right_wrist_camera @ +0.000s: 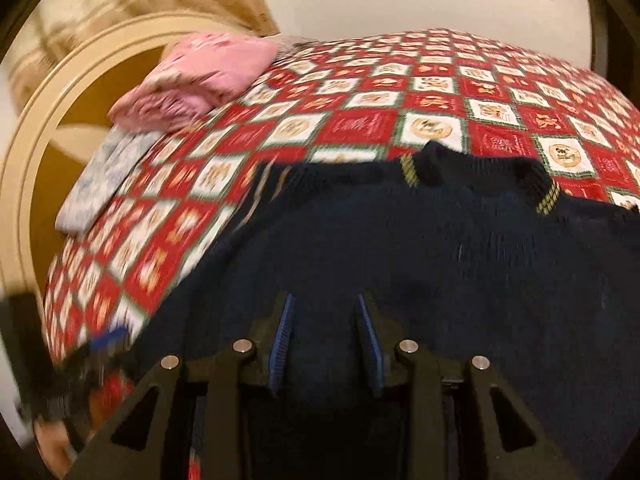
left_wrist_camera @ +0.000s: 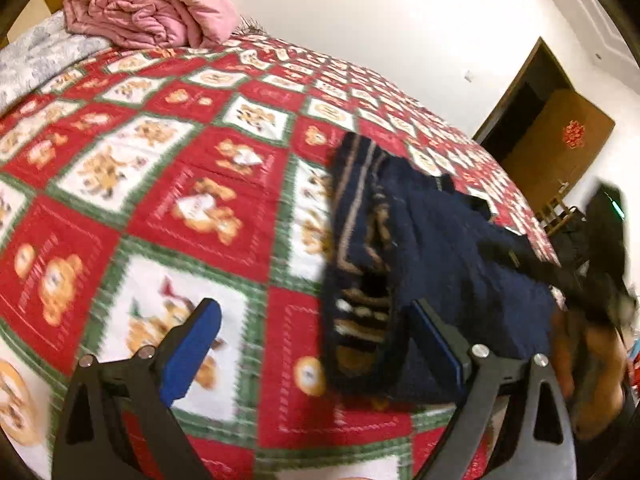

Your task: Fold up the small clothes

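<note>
A dark navy knitted sweater (right_wrist_camera: 400, 248) lies flat on the bed, its collar (right_wrist_camera: 480, 172) with yellow-striped trim on the far side. In the left wrist view the sweater (left_wrist_camera: 460, 272) shows a striped, patterned sleeve (left_wrist_camera: 360, 280) folded along its left edge. My left gripper (left_wrist_camera: 314, 304) is wide open; its right finger (left_wrist_camera: 436, 340) rests over the sweater, and its left finger is over the bedcover. My right gripper (right_wrist_camera: 324, 298) hovers over the sweater's middle with its jaws partly apart and nothing visibly pinched. The views are blurred.
The red, white and green bear-patterned bedcover (left_wrist_camera: 160, 160) fills the bed. A folded pink quilt (left_wrist_camera: 152, 8) and a grey floral blanket (left_wrist_camera: 36, 60) lie at the head end by a cream headboard (right_wrist_camera: 40, 140). A brown door (left_wrist_camera: 560, 140) stands beyond the bed.
</note>
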The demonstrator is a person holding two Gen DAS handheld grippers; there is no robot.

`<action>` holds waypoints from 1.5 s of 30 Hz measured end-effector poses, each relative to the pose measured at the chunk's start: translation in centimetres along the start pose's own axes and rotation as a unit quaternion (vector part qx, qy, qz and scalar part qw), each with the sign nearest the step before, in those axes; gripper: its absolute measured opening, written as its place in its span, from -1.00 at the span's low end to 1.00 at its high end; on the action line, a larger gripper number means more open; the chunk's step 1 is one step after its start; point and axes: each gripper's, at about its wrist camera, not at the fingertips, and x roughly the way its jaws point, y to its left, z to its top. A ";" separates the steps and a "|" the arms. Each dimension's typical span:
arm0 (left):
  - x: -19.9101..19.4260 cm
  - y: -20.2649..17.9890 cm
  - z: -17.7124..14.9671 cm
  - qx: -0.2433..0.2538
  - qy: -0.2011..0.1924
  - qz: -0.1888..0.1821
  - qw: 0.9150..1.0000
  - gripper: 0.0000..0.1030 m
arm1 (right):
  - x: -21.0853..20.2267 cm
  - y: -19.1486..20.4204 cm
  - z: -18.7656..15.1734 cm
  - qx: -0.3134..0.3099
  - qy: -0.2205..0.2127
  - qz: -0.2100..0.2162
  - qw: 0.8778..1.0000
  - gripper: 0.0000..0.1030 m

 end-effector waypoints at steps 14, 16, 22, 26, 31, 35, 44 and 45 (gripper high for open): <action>4.0 1.2 6.9 0.007 0.056 0.014 0.998 0.86 | -1.2 11.4 -7.0 -0.192 -0.012 -0.018 0.981 -0.14; 4.5 1.9 7.5 -0.004 0.061 0.010 0.998 0.86 | -0.7 12.9 -7.4 -0.220 -0.019 -0.030 0.975 -0.03; 5.9 1.9 9.4 -0.005 0.081 -0.018 0.997 0.86 | 1.3 16.8 -8.7 -0.289 -0.027 -0.071 0.954 0.00; 7.2 0.7 10.5 0.011 0.094 -0.029 0.995 0.86 | 2.7 17.0 -8.8 -0.276 -0.026 -0.098 0.956 0.00; 9.8 -2.1 11.2 0.055 0.127 -0.052 0.989 0.86 | 3.9 17.1 -9.4 -0.277 -0.031 -0.110 0.954 -0.09; 12.2 -4.1 12.3 0.072 0.141 -0.076 0.985 0.86 | 4.2 16.8 -9.2 -0.273 -0.032 -0.107 0.956 -0.10; 16.0 -6.3 12.4 0.091 0.178 -0.058 0.978 0.86 | 4.2 17.4 -10.0 -0.286 -0.049 -0.125 0.949 -0.10; 16.1 -6.3 12.3 0.092 0.177 -0.057 0.978 0.86 | 4.2 17.3 -9.9 -0.284 -0.049 -0.123 0.950 -0.10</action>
